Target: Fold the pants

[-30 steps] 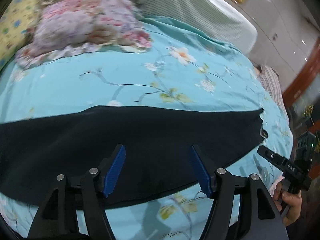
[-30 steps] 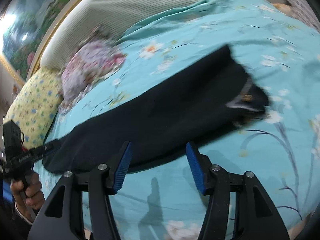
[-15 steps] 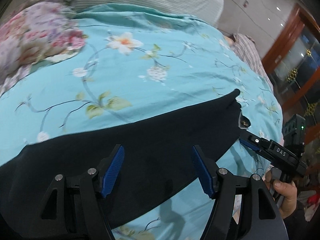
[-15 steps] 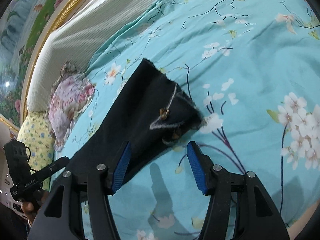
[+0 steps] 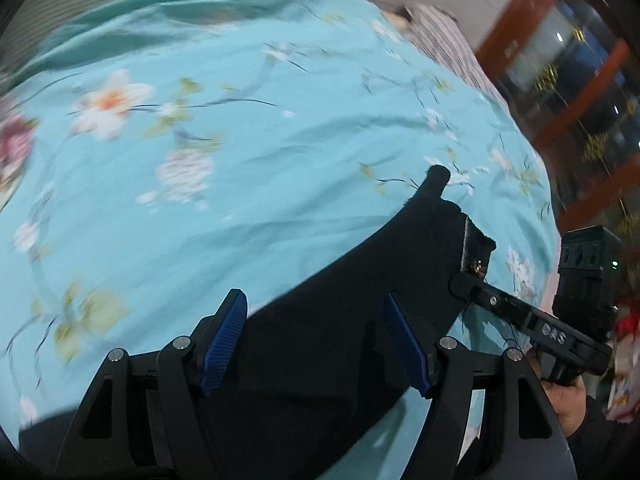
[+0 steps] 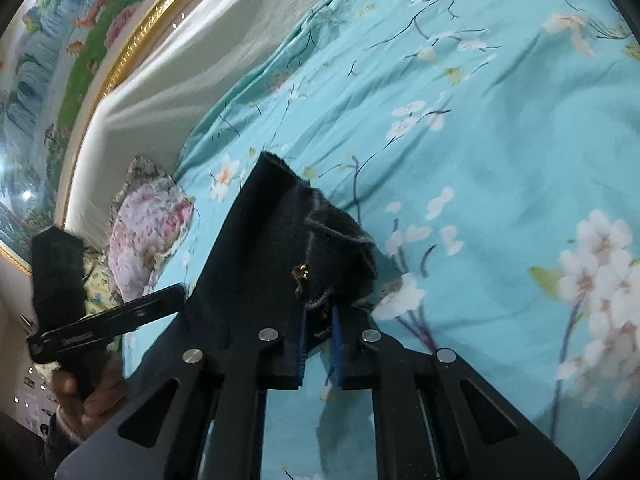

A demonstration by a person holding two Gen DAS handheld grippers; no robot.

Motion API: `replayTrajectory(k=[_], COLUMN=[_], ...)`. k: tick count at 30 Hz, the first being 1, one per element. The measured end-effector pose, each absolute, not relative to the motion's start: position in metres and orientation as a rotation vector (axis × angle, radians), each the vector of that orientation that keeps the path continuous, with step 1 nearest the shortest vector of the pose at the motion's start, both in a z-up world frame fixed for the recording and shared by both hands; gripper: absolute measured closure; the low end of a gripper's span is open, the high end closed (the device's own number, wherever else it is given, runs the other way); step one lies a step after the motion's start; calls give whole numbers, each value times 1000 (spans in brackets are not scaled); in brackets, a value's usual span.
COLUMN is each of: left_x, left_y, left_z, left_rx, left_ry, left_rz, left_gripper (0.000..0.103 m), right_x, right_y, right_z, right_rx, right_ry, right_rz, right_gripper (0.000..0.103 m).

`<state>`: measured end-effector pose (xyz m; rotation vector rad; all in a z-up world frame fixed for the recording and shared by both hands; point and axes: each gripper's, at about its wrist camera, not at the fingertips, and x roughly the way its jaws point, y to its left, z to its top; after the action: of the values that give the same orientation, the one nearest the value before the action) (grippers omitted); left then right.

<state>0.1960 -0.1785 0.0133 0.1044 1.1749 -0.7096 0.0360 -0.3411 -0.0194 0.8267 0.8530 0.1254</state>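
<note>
Black pants (image 5: 320, 320) lie stretched out on a turquoise floral bedspread (image 5: 240, 160). Their waist end with a brass button (image 6: 300, 270) shows in the right wrist view. My right gripper (image 6: 319, 344) is shut on the near corner of the pants (image 6: 280, 240) at the waist; it also shows in the left wrist view (image 5: 460, 280) touching that end. My left gripper (image 5: 316, 340) is open, its blue pads apart, hovering over the pants a little way back from the waist. It also shows at the left of the right wrist view (image 6: 176, 294).
A floral pillow (image 6: 144, 232) and a yellow pillow (image 6: 96, 300) lie by the cream headboard (image 6: 180, 60) with a gold-framed picture behind. A striped cloth (image 5: 444, 36) lies at the bed's far edge. Wooden doors (image 5: 580, 100) stand beyond.
My right gripper has moved in to the waist end and shut on its corner. My left gripper has shifted along the pants toward the waist and stays open.
</note>
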Motion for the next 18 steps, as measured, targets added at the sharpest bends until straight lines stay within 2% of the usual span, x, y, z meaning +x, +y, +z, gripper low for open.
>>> replayTrajectory(k=[4,8,9,12,15,18], left_x=[213,228,230,227,222,217], left_y=[-218,-243,-248,-255,-251,-241], left_z=[-3,-16,-17,-15,-8,3], left_rx=[113,96,94,128,143,97], left_ry=[1241,1309,1311,1298,1251,1217], left_rz=[-836,-942,-974,-1018,-1043,-1056], left_gripper=[33,53,62,75,85,87], right_x=[33,31,30,31,32,32], right_y=[-346,-346,-346,-347,-347,-348], right_z=[-22,-25,-27,-28,-27,-24], right_rx=[838,846,847,855,856,859], right_ry=[848,847,847,844,839,825], right_rz=[146,159,164,175,188,213], right_gripper=[92,92,92,92,92,92])
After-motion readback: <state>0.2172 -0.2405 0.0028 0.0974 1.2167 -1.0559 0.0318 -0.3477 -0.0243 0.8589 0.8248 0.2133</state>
